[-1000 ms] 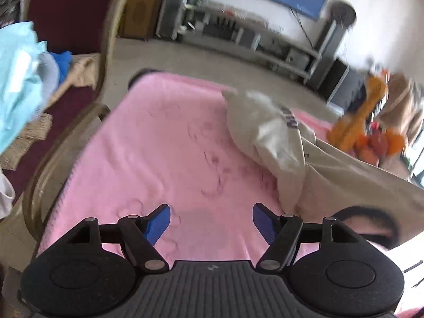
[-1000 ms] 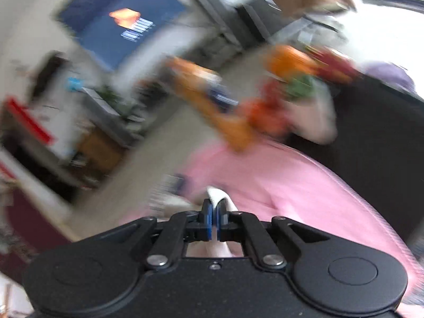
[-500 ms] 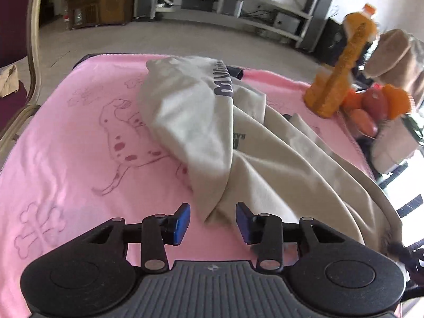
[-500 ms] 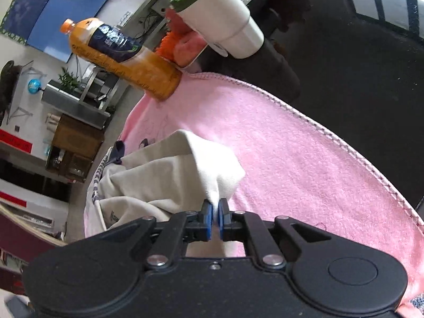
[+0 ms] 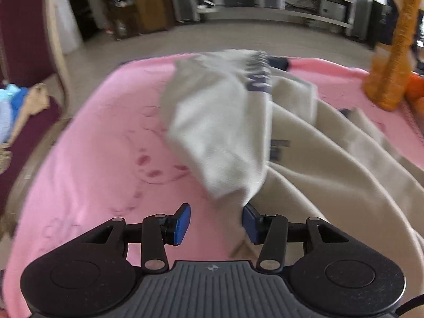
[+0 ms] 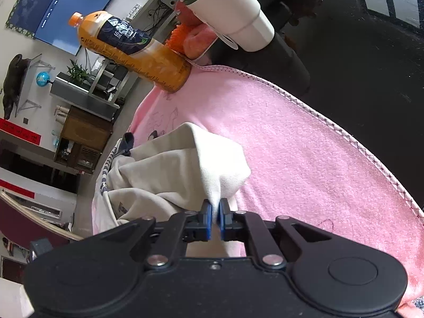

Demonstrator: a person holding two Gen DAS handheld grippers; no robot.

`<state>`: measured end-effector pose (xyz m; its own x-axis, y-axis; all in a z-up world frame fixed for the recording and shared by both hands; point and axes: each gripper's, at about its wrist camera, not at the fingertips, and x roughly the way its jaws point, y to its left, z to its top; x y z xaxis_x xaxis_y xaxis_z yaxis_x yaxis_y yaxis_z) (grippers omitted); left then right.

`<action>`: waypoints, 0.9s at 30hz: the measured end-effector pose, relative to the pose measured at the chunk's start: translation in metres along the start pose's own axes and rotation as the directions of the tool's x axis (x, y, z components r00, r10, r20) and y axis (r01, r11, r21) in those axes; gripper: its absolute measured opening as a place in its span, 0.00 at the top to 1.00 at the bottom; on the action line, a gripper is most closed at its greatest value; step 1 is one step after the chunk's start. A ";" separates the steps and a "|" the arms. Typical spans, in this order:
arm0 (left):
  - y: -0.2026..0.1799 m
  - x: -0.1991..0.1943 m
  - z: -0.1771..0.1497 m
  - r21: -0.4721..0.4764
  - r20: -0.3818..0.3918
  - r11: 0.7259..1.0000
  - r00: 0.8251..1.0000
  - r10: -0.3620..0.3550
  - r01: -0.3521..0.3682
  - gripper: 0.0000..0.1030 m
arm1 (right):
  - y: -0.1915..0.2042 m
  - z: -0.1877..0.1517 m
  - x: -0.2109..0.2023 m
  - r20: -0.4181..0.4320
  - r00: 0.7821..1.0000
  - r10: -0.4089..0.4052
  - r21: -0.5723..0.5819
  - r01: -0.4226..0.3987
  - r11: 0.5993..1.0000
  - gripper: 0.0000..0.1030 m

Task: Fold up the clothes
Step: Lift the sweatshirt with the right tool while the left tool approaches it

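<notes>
Left wrist view: the left gripper stood with its blue pads apart, low in the centre of the frame, over the pink blanket. The beige garment lay bunched on that blanket from the centre to the right edge of the frame; a hanging corner of it touched the right-hand pad, but nothing was clamped. The view was blurred, so the exact edge of the cloth could not be read.

Right wrist view: the right gripper was closed on a fold of the same garment at lower centre, the cloth rising from the pads in a peak.

Judged from these views, the step in hand was a second grasp. To do it well, the left pads should take the free corner itself, a single edge and not a bunch, while the right hold keeps the cloth taut, so that the fold lies flat.

Containers: an orange drink bottle, nearly full and capped, stood at the blanket's far edge in the upper left of the right view. Beside it, upper centre, was a white tumbler with a green lid; its contents were hidden. A tray behind held orange-red items, too unclear to identify.
</notes>
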<state>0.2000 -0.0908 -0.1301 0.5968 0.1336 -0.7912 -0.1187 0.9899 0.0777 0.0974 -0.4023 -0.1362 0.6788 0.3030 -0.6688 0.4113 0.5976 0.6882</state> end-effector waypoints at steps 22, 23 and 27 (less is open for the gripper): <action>-0.016 0.004 0.005 0.016 -0.022 0.995 0.995 0.095 -0.095 0.95 | -0.004 0.001 0.002 0.014 1.000 -0.019 0.013 0.018 1.000 0.92; -0.013 0.000 0.006 0.006 -0.019 0.996 0.996 0.089 -0.089 0.95 | -0.005 0.001 0.002 0.015 1.000 -0.020 0.019 0.019 1.000 0.92; 0.016 -0.025 0.010 -0.025 0.028 0.999 0.999 0.040 -0.039 0.96 | -0.011 0.003 0.002 0.021 0.999 -0.024 0.050 0.023 0.998 0.92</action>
<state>0.1913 -0.0774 -0.1029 0.6135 0.1741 -0.7703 -0.1614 0.9824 0.0935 0.0959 -0.4109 -0.1441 0.6816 0.2726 -0.6791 0.4570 0.5662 0.6860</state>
